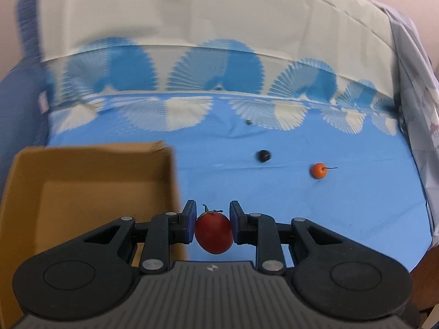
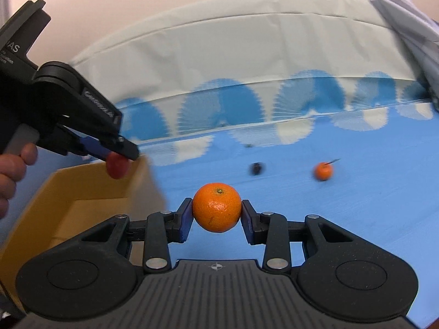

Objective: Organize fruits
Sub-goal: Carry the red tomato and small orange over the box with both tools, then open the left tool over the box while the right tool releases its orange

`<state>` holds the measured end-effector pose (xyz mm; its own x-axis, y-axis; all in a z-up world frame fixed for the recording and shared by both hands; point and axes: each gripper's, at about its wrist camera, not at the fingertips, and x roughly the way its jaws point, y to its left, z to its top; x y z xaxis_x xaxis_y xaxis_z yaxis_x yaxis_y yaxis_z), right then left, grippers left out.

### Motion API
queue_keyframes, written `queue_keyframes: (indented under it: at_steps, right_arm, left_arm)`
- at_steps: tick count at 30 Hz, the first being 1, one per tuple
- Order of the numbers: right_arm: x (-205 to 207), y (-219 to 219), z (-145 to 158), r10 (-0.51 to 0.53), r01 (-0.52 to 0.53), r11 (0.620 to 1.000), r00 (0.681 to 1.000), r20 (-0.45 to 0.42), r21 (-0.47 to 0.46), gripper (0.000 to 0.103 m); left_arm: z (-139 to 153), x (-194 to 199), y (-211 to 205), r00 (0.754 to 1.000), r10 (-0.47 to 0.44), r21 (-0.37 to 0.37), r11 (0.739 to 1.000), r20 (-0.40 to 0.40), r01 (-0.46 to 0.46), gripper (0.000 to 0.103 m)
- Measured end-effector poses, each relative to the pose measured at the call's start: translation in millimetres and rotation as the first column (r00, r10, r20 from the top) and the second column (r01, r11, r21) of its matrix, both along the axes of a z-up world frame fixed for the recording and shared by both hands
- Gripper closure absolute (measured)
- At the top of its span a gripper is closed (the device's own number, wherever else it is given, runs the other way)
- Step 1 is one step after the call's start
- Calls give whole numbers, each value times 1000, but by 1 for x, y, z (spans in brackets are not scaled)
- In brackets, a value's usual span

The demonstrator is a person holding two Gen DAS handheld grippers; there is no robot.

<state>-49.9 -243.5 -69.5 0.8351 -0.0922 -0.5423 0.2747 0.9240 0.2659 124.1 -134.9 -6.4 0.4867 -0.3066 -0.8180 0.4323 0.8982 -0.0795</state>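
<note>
My left gripper [image 1: 213,218] is shut on a small red tomato [image 1: 214,233], held above the blue cloth just right of a cardboard box [image 1: 82,192]. From the right wrist view the left gripper [image 2: 120,153] hangs over the box's [image 2: 82,208] far rim with the tomato [image 2: 117,167] in it. My right gripper [image 2: 216,209] is shut on an orange tangerine [image 2: 216,207], lifted off the cloth to the right of the box. A small orange fruit with a stalk [image 1: 318,170] [image 2: 323,170] and a dark round fruit [image 1: 263,155] [image 2: 256,168] lie farther off on the cloth.
A blue tablecloth [image 1: 329,219] with fan patterns covers the table, and its white part hangs as a backdrop [image 1: 192,13]. Crumpled pale fabric [image 1: 417,96] borders the right edge. A person's hand [image 2: 11,170] grips the left tool. A tiny dark speck [image 1: 248,122] lies near the back.
</note>
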Motion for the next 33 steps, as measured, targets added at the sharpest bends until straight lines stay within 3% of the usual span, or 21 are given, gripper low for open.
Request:
queue_keyframes:
  at_steps: [10,19,25,27,33]
  right_arm:
    - [-23,101,34,185,-185,982,983,-3,-39,64]
    - [-42,156,50,258,-260,962,966,-34,-78,64]
    - [-36,182,52,300,-304,947,952,-53,-102,64]
    - [-34,187,52,308,-312,944,950,-59,-107,64]
    - [-18,195,47,326,-335,934,942,-84,-124,64]
  left_arm:
    - [41,-46,123,991,130,-17,991,24,-130,74]
    - [46,-72,203,976,215,-27,976,39,-214,75]
    - [36,-74,231,970,244,-37,969,11,-244,76]
    - [33,-72,236,969,246,-42,968,1,-246,93]
    - [18,-53,235,969,249,-50,967,-5,-249,93]
